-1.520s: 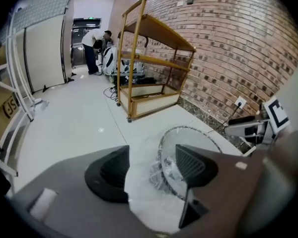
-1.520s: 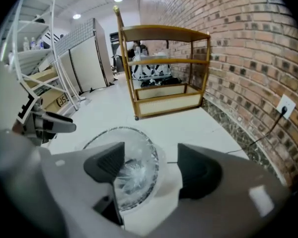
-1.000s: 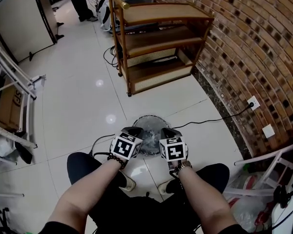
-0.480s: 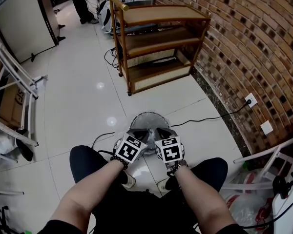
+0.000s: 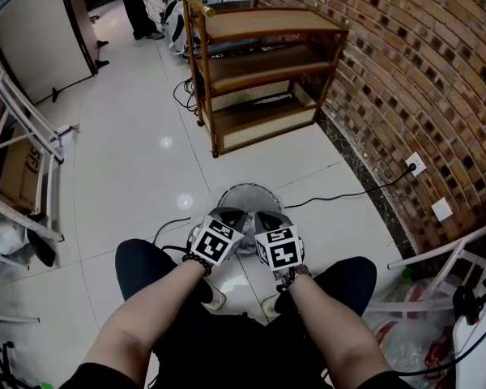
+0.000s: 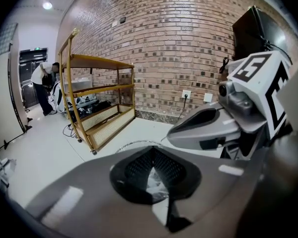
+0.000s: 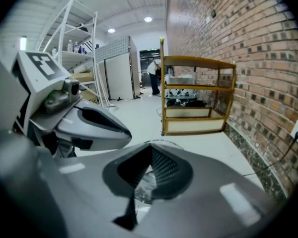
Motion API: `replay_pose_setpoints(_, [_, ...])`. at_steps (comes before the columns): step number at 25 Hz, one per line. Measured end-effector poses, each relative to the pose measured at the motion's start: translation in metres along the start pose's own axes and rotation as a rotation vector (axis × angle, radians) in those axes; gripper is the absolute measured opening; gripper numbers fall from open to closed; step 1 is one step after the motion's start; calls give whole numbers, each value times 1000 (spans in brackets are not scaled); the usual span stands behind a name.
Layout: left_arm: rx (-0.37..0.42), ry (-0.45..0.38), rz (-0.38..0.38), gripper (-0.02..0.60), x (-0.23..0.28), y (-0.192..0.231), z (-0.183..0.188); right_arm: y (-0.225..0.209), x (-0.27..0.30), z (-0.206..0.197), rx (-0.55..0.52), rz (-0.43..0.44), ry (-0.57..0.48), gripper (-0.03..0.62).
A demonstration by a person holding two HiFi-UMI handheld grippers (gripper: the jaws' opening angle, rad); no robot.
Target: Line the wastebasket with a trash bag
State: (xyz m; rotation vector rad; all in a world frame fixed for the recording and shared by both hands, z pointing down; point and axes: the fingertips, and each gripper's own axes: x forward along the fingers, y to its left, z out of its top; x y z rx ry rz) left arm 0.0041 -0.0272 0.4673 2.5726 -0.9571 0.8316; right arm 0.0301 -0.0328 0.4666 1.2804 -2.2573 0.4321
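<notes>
A round wire wastebasket (image 5: 247, 190) stands on the white floor between my knees, with a clear trash bag (image 5: 251, 203) inside it. Both grippers hover side by side over its near rim. My left gripper (image 5: 231, 215) has its jaws closed, and crinkled clear bag film (image 6: 154, 183) shows just behind the meeting pads. My right gripper (image 5: 267, 217) is closed the same way, with bag film (image 7: 145, 182) behind its pads. The basket's rim (image 6: 134, 144) arcs just beyond the left gripper (image 6: 151, 155), and the rim (image 7: 161, 143) sits likewise beyond the right gripper (image 7: 151, 150).
A wooden shelf trolley (image 5: 259, 71) stands ahead against the brick wall (image 5: 421, 71). A black cable (image 5: 340, 194) runs along the floor from a wall socket (image 5: 417, 166) past the basket. White metal racks (image 5: 24, 160) are at the left, plastic bags (image 5: 405, 339) at the lower right.
Both grippers have drawn slightly back toward my body and closer together, from over the basket's middle to its near rim. Both stay closed.
</notes>
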Motion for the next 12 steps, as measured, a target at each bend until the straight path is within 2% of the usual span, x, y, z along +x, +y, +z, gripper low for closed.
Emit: replay_pose_setpoints(12, [8, 4, -6, 2, -3, -1, -1, 9, -3, 1, -15, 6, -3, 2])
